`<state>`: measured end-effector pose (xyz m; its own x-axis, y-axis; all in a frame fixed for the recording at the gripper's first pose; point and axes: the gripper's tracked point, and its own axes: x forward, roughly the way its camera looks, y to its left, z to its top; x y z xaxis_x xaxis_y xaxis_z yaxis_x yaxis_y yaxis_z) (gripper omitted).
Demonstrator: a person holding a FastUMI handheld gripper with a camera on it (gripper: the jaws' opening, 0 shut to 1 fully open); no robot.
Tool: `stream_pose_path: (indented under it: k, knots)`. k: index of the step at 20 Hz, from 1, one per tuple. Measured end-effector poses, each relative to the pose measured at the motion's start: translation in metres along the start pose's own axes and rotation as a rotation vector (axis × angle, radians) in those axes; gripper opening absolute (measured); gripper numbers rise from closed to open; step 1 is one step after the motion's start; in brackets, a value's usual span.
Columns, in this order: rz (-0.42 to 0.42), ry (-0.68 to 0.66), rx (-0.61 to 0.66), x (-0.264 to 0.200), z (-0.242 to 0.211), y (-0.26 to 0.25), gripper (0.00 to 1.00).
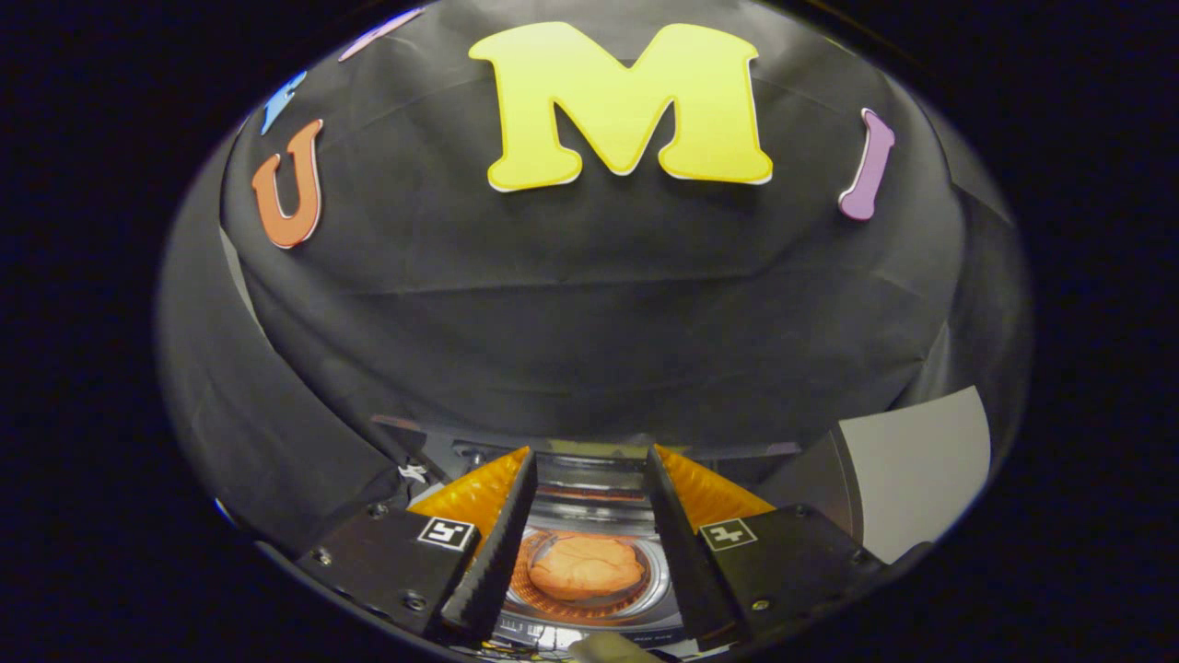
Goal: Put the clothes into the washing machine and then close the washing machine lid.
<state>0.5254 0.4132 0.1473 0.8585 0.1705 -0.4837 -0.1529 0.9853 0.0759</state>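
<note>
The gripper sits lowest and nearest, its two fingers spread apart with a plain gap between them and nothing pressed between the pads; each finger rises from a dark block that carries a small square marker with bolt heads around it; between the fingers, and below them, lies the washing machine, seen from above with its round drum opening showing a metal rim; inside that drum rests the clothes, an orange crumpled bundle lying on the drum's orange, ribbed floor, well clear of both fingers and touching neither; nearer than the drum, at the base of the gap, a strip of the machine's front panel catches the light, though its details are too small to make out; a pale rounded shape sits at the very base of the gap and I cannot tell what it is; just ahead of the fingertips runs the machine's rear edge, a dark band with a lighter strip along it; beyond the right finger stands a grey flat panel, tilted up, which may be the machine's raised lid, though I cannot tell for sure; beyond all of this hangs the black cloth wall of the booth, creased and draped across the whole background.
</note>
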Motion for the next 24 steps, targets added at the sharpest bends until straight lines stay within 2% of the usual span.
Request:
stream_pose_path:
  k: [4,13,16,24]
  knots:
    - [0.012,0.002,0.003,0.017,0.010,0.009,0.75]
    - [-0.042,0.032,0.025,0.062,0.012,0.009,0.76]
    - [-0.065,0.056,0.032,0.067,0.002,0.008,0.75]
    - [-0.074,-0.020,0.023,0.064,-0.002,0.008,0.76]
